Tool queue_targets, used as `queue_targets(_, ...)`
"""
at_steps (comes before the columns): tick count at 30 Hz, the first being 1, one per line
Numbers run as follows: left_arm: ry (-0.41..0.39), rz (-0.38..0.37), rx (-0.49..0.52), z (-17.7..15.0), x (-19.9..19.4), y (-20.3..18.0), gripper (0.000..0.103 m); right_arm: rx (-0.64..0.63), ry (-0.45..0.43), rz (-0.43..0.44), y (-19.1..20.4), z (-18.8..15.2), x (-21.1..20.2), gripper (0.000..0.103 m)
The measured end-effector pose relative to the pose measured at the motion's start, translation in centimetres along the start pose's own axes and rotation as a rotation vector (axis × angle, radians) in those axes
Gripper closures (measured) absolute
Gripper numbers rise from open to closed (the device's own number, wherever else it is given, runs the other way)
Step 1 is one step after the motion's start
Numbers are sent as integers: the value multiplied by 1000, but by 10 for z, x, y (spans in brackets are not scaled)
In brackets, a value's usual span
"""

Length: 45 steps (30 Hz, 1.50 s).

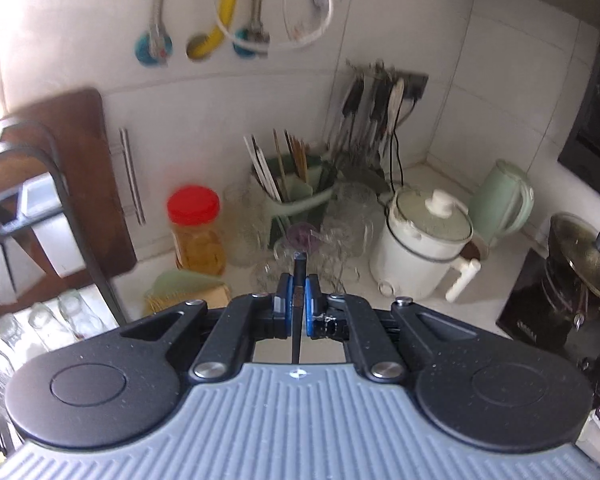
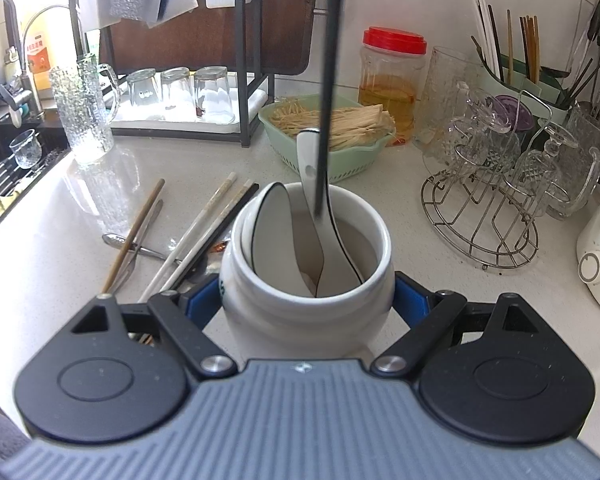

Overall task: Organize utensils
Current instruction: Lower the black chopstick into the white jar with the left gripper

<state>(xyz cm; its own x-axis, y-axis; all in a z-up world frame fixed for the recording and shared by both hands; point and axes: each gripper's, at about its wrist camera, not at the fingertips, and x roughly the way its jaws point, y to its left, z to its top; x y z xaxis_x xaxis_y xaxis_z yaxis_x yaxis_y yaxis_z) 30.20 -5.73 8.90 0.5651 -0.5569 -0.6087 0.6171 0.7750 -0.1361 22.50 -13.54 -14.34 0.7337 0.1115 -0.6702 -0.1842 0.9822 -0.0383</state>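
Here the left wrist view is motion-blurred. The right gripper (image 2: 308, 304), angled downward, clamps its blue pads on the glossy white ceramic jar (image 2: 306, 276), lower body hidden behind the gripper. Inside: white spoons (image 2: 320, 208). The left gripper (image 1: 296, 300) pinches a thin black chopstick (image 1: 300, 268) tightly; loose chopsticks (image 2: 204, 232) lie left of the jar.

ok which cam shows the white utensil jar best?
Right wrist view: the white jar sits centre frame, clamped between the right tool's pads, its open mouth showing two white spoons and a dark chopstick hanging into it. The left wrist view does not show the jar at all.
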Motion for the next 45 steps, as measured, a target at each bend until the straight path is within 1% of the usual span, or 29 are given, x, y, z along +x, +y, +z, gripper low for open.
queue_targets(5,64,-4,3,-16,28,-4,96,-4,-4,2,0,-1,0,12)
queue_targets(9,139,-19,0,-25,47,-2,96,-6,-5,3,0,-1,0,12)
queue_targets(18,317,-52,7,-31,76,6,96,-6,-8,4,1,-1,0,12)
queue_targets(22,367,-57,16,-32,83,6,96,-8,-10,7,1,0,0,12)
queue_targets(31,376,-51,36,-32,85,-3,96,-9,-12,7,1,0,0,12)
queue_targets(38,392,-46,-2,-28,88,3,96,-9,-12,7,1,-1,0,12)
queue_targets(40,385,-34,-6,-27,87,4,95,-9,-12,7,1,-1,0,12)
queue_targets(41,386,-29,-6,-26,86,4,95,-9,-12,7,1,-1,0,12)
queue_targets(43,390,-20,-11,-25,85,6,83,-9,-12,6,1,0,1,12)
queue_targets(44,388,-18,-16,-24,84,7,73,-9,-12,7,1,-1,0,12)
queue_targets(45,379,-17,-20,-24,83,8,68,-8,-12,7,1,-1,0,12)
